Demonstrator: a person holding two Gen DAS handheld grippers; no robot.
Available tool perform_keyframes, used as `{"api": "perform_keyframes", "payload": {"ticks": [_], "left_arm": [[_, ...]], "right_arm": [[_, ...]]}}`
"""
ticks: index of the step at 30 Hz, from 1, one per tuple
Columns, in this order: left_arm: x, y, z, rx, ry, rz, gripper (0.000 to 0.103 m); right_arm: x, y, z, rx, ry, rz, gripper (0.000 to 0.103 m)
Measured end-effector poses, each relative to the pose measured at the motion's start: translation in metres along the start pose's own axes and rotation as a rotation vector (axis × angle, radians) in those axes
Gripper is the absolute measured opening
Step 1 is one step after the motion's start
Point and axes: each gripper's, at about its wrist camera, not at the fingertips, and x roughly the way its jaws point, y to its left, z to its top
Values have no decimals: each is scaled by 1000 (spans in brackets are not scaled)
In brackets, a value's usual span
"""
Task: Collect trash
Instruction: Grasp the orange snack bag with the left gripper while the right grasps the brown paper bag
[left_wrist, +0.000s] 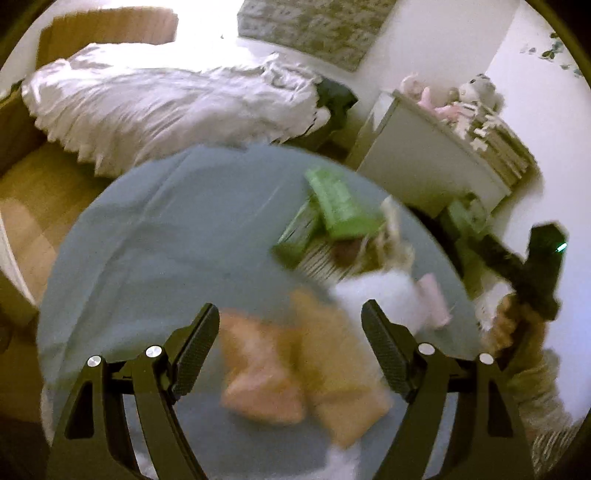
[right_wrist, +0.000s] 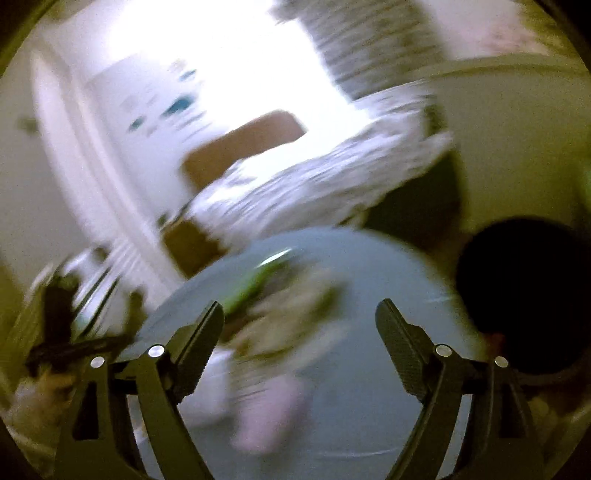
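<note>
A round table under a blue-grey cloth (left_wrist: 166, 236) holds the trash. In the left wrist view, crumpled orange-brown paper (left_wrist: 295, 369) lies just beyond my open, empty left gripper (left_wrist: 291, 314). A white crumpled piece (left_wrist: 380, 291) and a pink item (left_wrist: 434, 299) lie to its right, green packaging (left_wrist: 334, 201) farther back. The right gripper (left_wrist: 543, 269) shows at the right edge, off the table. In the blurred right wrist view, my right gripper (right_wrist: 299, 310) is open and empty above the table (right_wrist: 369, 387), with a pink item (right_wrist: 269, 413) and a green piece (right_wrist: 255, 284) below.
A bed with white bedding (left_wrist: 166, 107) stands behind the table on a wooden floor (left_wrist: 33, 206). A white cabinet with soft toys (left_wrist: 436, 147) stands at the back right. A dark round shape (right_wrist: 524, 295) fills the right of the right wrist view.
</note>
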Motion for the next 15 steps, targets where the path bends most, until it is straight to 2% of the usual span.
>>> {"api": "perform_keyframes", "payload": {"ticks": [1, 3, 6, 8, 10, 13, 15], "left_arm": [[1, 5, -5, 0, 10, 3, 77], [6, 14, -14, -10, 39, -5, 67], [14, 22, -23, -27, 61, -26, 63], [15, 24, -26, -16, 57, -31, 63], [14, 29, -31, -13, 51, -41, 63], [13, 35, -33, -20, 47, -58, 63], [14, 35, -32, -11, 45, -55, 63]], "right_arm": [[8, 28, -2, -58, 41, 41, 83], [23, 73, -4, -156, 111, 101, 83], [55, 137, -24, -294, 270, 156, 83], [76, 167, -42, -380, 362, 143, 79], [100, 184, -58, -437, 448, 102, 69], [123, 190, -74, -423, 521, 72, 67], [136, 193, -81, -445, 549, 21, 63]]}}
